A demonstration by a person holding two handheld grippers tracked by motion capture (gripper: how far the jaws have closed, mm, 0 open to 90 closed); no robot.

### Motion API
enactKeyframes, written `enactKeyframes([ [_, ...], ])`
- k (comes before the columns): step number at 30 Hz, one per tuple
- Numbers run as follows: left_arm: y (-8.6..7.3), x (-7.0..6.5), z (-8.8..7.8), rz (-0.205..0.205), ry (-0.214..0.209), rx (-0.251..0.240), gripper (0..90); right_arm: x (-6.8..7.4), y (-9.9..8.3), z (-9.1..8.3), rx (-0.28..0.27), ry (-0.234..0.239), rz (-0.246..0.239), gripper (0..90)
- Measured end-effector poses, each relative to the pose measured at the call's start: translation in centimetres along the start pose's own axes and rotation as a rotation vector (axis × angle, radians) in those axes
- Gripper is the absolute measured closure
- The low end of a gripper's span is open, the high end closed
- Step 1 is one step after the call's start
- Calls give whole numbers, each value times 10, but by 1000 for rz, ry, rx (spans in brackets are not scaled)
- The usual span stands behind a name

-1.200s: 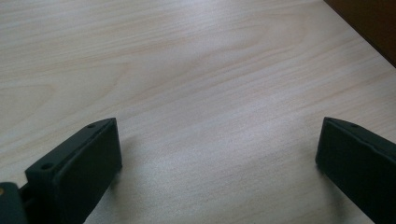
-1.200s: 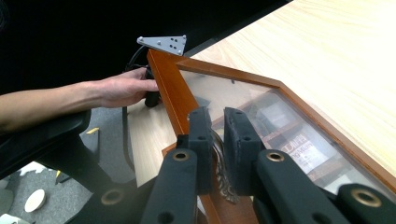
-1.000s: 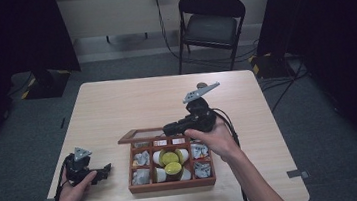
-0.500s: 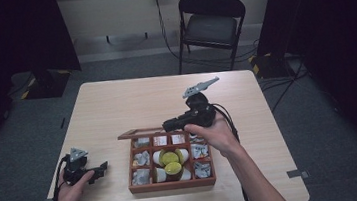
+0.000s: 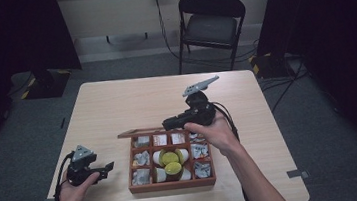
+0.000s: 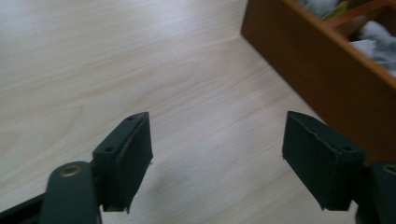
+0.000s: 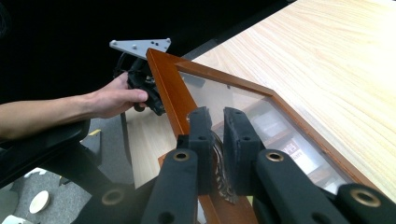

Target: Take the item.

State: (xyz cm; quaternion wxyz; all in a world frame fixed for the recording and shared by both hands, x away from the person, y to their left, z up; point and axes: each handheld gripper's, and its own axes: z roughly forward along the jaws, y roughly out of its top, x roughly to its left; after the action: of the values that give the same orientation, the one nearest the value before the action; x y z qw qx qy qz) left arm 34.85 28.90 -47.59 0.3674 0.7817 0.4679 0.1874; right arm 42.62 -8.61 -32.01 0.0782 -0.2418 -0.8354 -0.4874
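1. Lid-lifting is the step we judge to be in hand: the right gripper (image 7: pixel 215 135) has its jaws clamped on a small metal pull at the edge of the glass-paned lid (image 7: pixel 243 107), which stands raised and tilted over the wooden compartment box (image 5: pixel 172 184).
2. The box sits near the front middle of the desk (image 5: pixel 117 107), its compartments holding wrapped packets and 2 yellow-green round pieces (image 5: pixel 171 162).
3. The left gripper (image 5: pixel 104 169) hovers just left of the box; its jaws have just been closing, yet stand apart with nothing between them.
4. Next, we think, the lid needs swinging fully back, then the left gripper can reach a compartment.
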Motion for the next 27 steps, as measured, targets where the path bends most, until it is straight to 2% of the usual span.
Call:
enactKeyframes([
  [2, 2, -7, -3, 24, -26, -19, 257, 0, 0, 0, 0, 0, 0, 824],
  [3, 3, -13, -5, 44, -55, -32, 259, 0, 0, 0, 0, 0, 0, 824],
  [4, 4, -17, -7, 59, -57, -41, 263, 0, 0, 0, 0, -1, -1, 824],
  [5, 4, -17, -7, 59, -57, -41, 263, 0, 0, 0, 0, -1, -1, 824],
  [8, 8, -27, -12, 81, -107, -71, 269, 0, 1, 0, 0, -1, 1, 825],
  [9, 8, -27, -12, 81, -107, -71, 269, 0, 1, 0, 0, -1, 1, 825],
  [10, 10, -33, -14, 80, -129, -87, 271, -1, 1, 0, -1, 0, 1, 825],
  [13, 13, -41, -17, 103, -142, -104, 285, -1, 1, -1, -1, 1, 1, 825],
  [16, 14, -49, -18, 114, -181, -109, 287, -1, 1, -1, -1, 0, 0, 825],
  [17, 14, -49, -18, 114, -181, -109, 288, -1, 1, -1, -1, 0, 0, 825],
  [18, 15, -54, -18, 125, -209, -120, 293, -1, 2, 0, -1, -1, -2, 825],
  [21, 17, -60, -19, 158, -235, -132, 343, -1, 2, -1, -3, -3, -6, 825],
  [27, 23, -73, -17, 177, -303, -135, 343, -1, 2, -1, -3, -3, -6, 825],
])
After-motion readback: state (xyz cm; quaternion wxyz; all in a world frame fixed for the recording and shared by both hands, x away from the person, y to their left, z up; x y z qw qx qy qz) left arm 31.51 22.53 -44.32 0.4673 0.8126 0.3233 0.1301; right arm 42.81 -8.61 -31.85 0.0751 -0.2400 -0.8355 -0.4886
